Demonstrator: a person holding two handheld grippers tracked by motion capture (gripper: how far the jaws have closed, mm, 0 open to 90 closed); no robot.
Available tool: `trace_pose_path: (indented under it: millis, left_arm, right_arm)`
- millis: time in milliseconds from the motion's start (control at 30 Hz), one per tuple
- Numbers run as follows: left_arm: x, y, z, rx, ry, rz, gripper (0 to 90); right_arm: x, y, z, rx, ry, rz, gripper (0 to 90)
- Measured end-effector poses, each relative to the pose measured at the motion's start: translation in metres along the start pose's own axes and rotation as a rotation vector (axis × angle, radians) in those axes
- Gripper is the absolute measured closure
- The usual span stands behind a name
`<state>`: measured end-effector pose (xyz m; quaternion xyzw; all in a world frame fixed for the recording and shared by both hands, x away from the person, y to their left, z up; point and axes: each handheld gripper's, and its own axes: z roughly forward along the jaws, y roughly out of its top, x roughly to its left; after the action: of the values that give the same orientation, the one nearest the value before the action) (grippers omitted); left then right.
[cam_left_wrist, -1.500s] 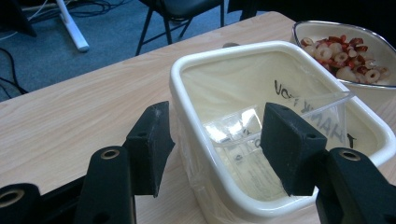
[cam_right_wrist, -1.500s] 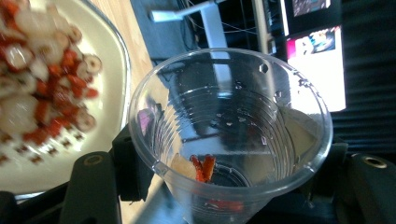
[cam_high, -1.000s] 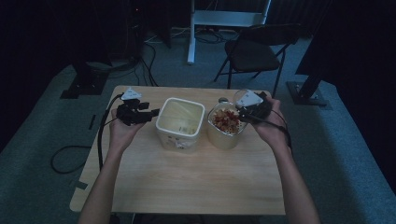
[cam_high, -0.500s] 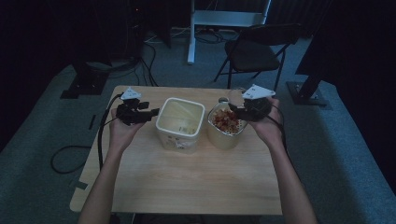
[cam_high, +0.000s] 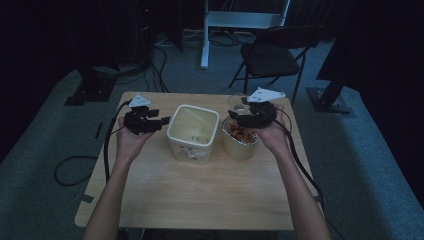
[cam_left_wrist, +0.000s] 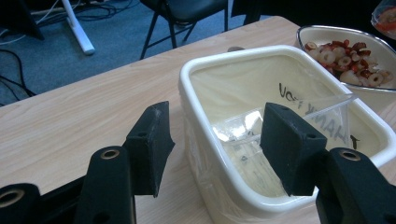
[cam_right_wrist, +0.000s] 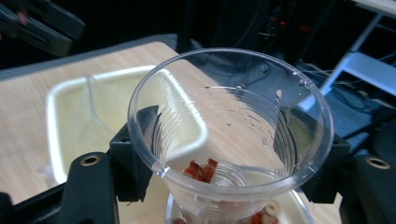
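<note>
A cream square container (cam_high: 190, 150) stands mid-table, and a clear plastic piece (cam_left_wrist: 261, 135) lies inside it. To its right is a round bowl (cam_high: 241, 149) of red and white fruit pieces (cam_left_wrist: 348, 58). My right gripper (cam_high: 236, 113) is shut on a clear plastic cup (cam_right_wrist: 229, 116) and holds it just above the bowl. A few red bits (cam_right_wrist: 201, 169) sit in the cup's bottom. My left gripper (cam_left_wrist: 217, 140) is open at the container's left side. Its jaws straddle the near corner of the rim without touching it.
A folding chair (cam_high: 277, 55) and a white stand (cam_high: 240, 20) are on the floor beyond the table's far edge. Cables (cam_high: 107, 150) trail off the left side. The front half of the wooden tabletop (cam_high: 210, 195) holds nothing but the person's forearms.
The right gripper has turned and shifted slightly with the cup over the bowl. The left gripper has stayed put beside the container.
</note>
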<state>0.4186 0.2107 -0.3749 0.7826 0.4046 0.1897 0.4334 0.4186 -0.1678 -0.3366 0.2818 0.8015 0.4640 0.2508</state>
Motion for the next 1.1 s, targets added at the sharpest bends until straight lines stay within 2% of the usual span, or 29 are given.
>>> trace_pose_path:
  millis: [167,433,667,1000,1067,1100]
  left_arm:
    - [0.000,0.000,0.001,0.001,-0.001,-0.001,43.8]
    - [-0.001,0.000,0.001,0.006,-0.002,0.001,43.8]
    - [-0.001,0.000,0.001,0.006,-0.002,0.005,43.8]
    - [0.001,-0.001,0.000,0.007,0.000,0.004,43.8]
    - [0.001,-0.001,0.000,0.007,-0.002,0.001,43.9]
    - [0.000,-0.001,0.001,0.006,-0.003,0.002,43.8]
  right_arm:
    - [0.003,0.008,0.010,-0.017,0.055,0.044,31.3]
    - [0.014,0.020,0.032,-0.014,0.102,0.057,30.3]
    - [0.024,0.031,0.054,-0.017,0.120,0.058,29.8]
    - [0.030,0.040,0.077,-0.027,0.140,0.080,28.3]
    - [0.031,0.042,0.081,-0.027,0.136,0.100,24.7]
    - [0.032,0.043,0.084,-0.024,0.132,0.109,18.7]
